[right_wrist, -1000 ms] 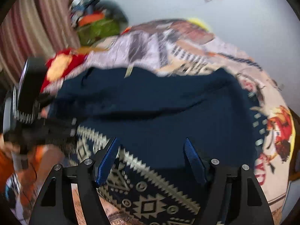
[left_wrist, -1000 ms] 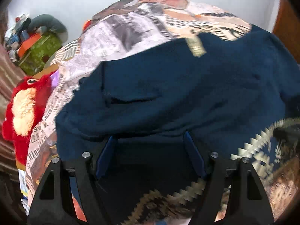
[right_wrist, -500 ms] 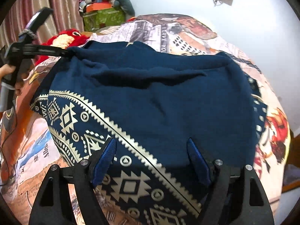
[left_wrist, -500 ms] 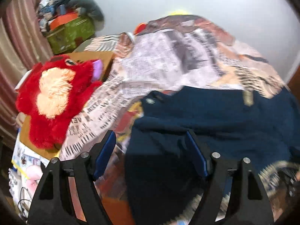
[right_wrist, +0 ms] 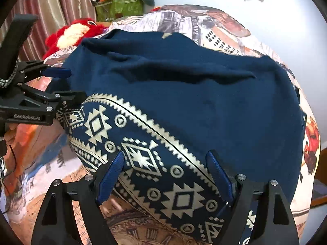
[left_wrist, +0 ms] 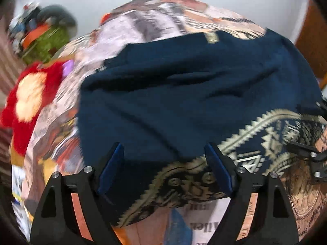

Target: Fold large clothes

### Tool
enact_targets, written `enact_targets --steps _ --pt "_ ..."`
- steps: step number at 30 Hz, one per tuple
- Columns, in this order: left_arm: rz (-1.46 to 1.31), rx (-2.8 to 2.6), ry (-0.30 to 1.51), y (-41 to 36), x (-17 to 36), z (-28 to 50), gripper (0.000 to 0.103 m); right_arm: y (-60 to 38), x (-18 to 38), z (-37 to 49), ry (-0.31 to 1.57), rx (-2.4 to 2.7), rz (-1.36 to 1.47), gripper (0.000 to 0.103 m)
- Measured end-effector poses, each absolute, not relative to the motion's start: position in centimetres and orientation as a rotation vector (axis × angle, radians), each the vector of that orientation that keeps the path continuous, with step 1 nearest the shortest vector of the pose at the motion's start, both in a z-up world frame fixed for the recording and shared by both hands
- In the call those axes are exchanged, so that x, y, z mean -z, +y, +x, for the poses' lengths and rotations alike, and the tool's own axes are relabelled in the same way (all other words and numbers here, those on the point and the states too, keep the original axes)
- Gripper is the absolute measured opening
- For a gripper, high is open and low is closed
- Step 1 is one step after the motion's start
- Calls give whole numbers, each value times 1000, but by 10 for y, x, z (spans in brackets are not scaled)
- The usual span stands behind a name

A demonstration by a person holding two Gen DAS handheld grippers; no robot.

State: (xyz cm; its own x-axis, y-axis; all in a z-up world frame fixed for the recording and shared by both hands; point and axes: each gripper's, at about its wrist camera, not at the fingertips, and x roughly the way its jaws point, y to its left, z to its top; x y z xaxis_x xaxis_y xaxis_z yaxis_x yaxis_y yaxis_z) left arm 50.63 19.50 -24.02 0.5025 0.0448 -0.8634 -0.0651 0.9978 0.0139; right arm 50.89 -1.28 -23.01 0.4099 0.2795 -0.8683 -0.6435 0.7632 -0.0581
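A large navy garment (left_wrist: 184,94) with a cream geometric band lies spread on the bed; it also fills the right wrist view (right_wrist: 194,106). My left gripper (left_wrist: 165,163) is open and empty over the garment's near left edge. It also shows in the right wrist view (right_wrist: 67,85), open beside the garment's left edge. My right gripper (right_wrist: 165,169) is open and empty above the patterned band (right_wrist: 143,159). A part of it shows at the right edge of the left wrist view (left_wrist: 310,159).
The bed has a newspaper-print cover (right_wrist: 214,26). A red plush toy (left_wrist: 26,102) lies at the bed's left side, also in the right wrist view (right_wrist: 73,32). A green box with clutter (right_wrist: 118,4) stands by striped curtains (right_wrist: 51,6). A white wall lies behind.
The left gripper has swung back to the right, from the plush toy side to over the garment's near edge. The right gripper has barely moved. Both stay open.
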Motion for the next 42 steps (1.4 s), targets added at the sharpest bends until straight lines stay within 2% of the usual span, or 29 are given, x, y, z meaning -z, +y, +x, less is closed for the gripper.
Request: enact_targets --steps 7,12,20,27,35,42 --pt "-130 -190 1040 244 233 458 83 -50 216 500 1004 -542 -426 82" --pt "-364 -145 995 257 228 409 83 -61 201 494 988 -526 -383 82" --pt "-983 48 1017 255 289 400 83 -30 187 486 936 -559 -394 82" --pt "-1266 165 922 253 326 430 83 5 200 492 926 -579 -458 82" --pt "-1343 153 815 254 328 473 83 26 227 513 938 -556 -544 83" --pt "-1331 81 714 250 297 498 83 10 237 530 1014 -599 -400 85"
